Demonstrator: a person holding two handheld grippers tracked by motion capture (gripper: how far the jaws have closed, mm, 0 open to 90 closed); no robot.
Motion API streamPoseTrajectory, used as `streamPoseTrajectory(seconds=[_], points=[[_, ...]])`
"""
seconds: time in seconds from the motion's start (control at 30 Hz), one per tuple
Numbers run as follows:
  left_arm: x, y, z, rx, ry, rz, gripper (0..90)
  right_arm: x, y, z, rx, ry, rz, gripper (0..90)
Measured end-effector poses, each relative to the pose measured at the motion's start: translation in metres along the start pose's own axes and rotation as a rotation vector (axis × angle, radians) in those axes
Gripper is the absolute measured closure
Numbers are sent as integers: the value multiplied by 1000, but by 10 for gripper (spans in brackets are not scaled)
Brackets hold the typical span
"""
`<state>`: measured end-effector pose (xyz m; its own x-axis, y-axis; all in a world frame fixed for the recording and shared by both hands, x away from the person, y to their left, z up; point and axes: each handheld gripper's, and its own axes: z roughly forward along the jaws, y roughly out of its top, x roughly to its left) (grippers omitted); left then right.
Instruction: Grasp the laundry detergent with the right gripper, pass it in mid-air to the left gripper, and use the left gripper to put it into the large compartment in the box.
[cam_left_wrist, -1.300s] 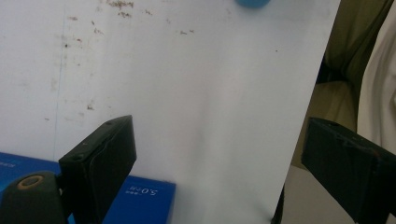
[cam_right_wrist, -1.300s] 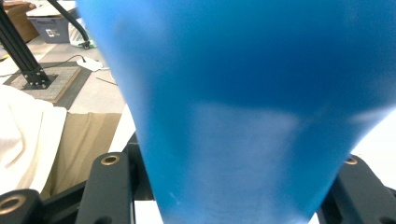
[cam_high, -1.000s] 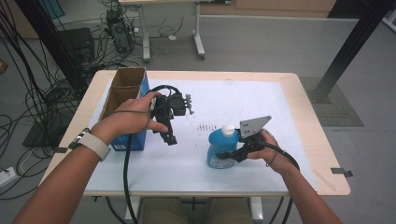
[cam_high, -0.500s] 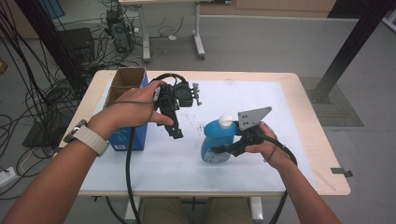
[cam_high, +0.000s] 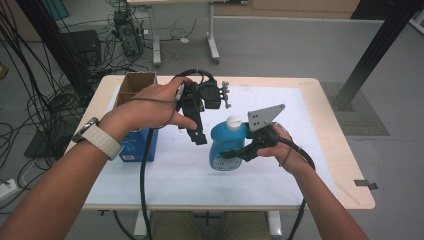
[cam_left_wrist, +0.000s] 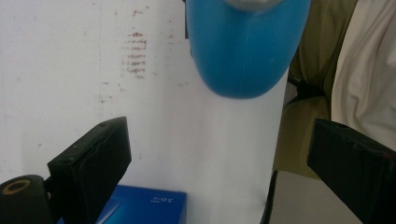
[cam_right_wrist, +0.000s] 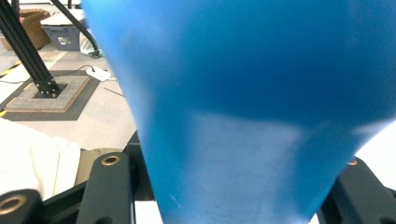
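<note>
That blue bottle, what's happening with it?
A person holds a gripper in each hand. The right gripper is clamped on the blue bottle and holds it upright above the table. The left gripper hangs open just beside the bottle's white cap, near a blue box.

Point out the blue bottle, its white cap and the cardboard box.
blue bottle (cam_high: 226, 145), high view, on its body.
white cap (cam_high: 233, 121), high view, on its top.
cardboard box (cam_high: 131, 95), high view, on its rim.
</note>
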<state>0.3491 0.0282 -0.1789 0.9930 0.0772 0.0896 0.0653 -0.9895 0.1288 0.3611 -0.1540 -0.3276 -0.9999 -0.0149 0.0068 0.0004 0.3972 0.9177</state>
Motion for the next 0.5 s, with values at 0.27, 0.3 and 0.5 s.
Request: streamPoseTrajectory(seconds=[0.27, 0.3, 0.5], points=[[-2, 8, -4, -5, -7, 18, 68, 0, 7, 4, 4, 11, 15, 437], [-2, 8, -4, -6, -9, 20, 68, -1, 8, 5, 6, 13, 14, 437], [-1, 11, -6, -11, -5, 20, 67, -2, 12, 9, 10, 19, 22, 437]])
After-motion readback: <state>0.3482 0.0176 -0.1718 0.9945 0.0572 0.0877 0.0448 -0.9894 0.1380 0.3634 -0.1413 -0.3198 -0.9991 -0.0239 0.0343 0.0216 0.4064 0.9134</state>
